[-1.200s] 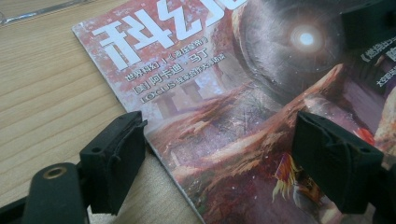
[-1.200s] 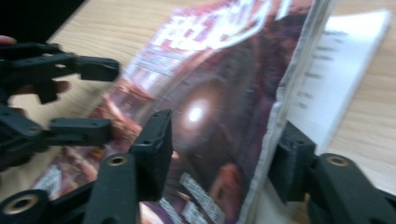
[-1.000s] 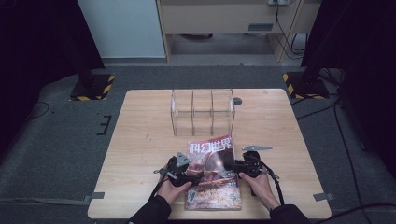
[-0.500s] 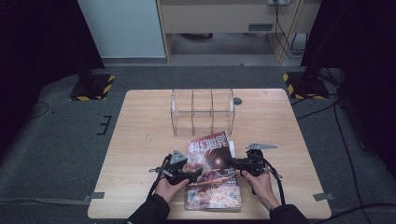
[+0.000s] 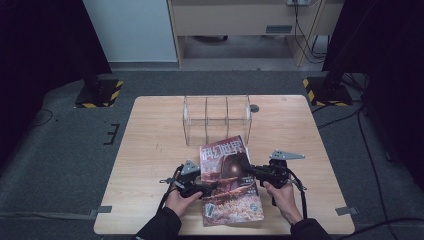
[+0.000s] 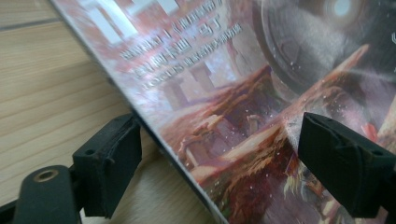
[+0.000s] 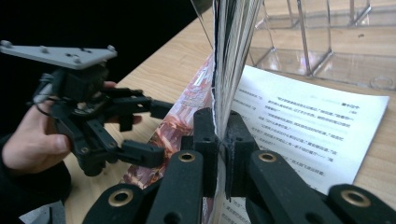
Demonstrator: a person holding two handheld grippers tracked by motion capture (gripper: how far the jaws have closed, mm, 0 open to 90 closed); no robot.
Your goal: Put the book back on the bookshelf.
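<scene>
Glossy red-brown magazine point(image 5: 228, 180), near bench point(image 5: 150, 150) front edge: right tongs point(image 7: 219, 135) pinch its cover open; left tongs point(image 6: 233, 158) wide, straddling its edge to steady it.

The high view hangs above my side of the table point(image 5: 150, 150), facing forward and down, far off; my hands enter at six o'clock, the rack point(image 5: 216, 119) at twelve; my left gripper view sits close along its jaws, magazine point(image 6: 261, 93) crossing from eleven to five; my right gripper view looks along its own jaws, pages point(image 7: 231, 46) at twelve, left gripper point(image 7: 154, 130) at nine; all three views share the magazine.
</scene>
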